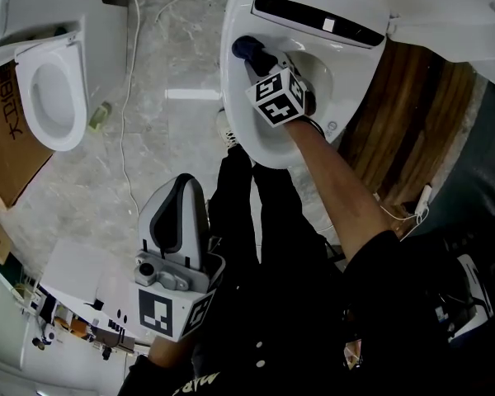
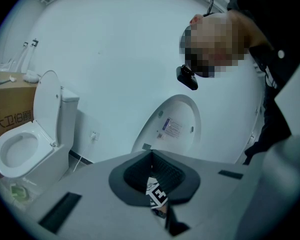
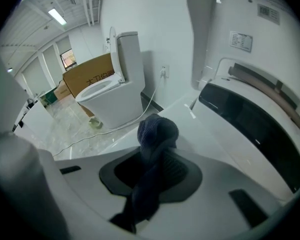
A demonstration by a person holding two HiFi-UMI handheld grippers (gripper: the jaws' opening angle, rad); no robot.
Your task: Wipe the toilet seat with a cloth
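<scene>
The white toilet seat lies at the top middle of the head view, its lid raised behind it. My right gripper reaches over the seat's left rim, shut on a dark blue cloth. In the right gripper view the cloth bunches out past the jaws, against the white seat. My left gripper is held low by the person's legs, away from the toilet, its jaws together with nothing in them. The left gripper view looks past them towards the raised lid.
A second white toilet stands at the left, with a cardboard box beside it. A white cable runs over the marble floor. A wooden panel lies right of the toilet. The person's black-clad legs stand before the bowl.
</scene>
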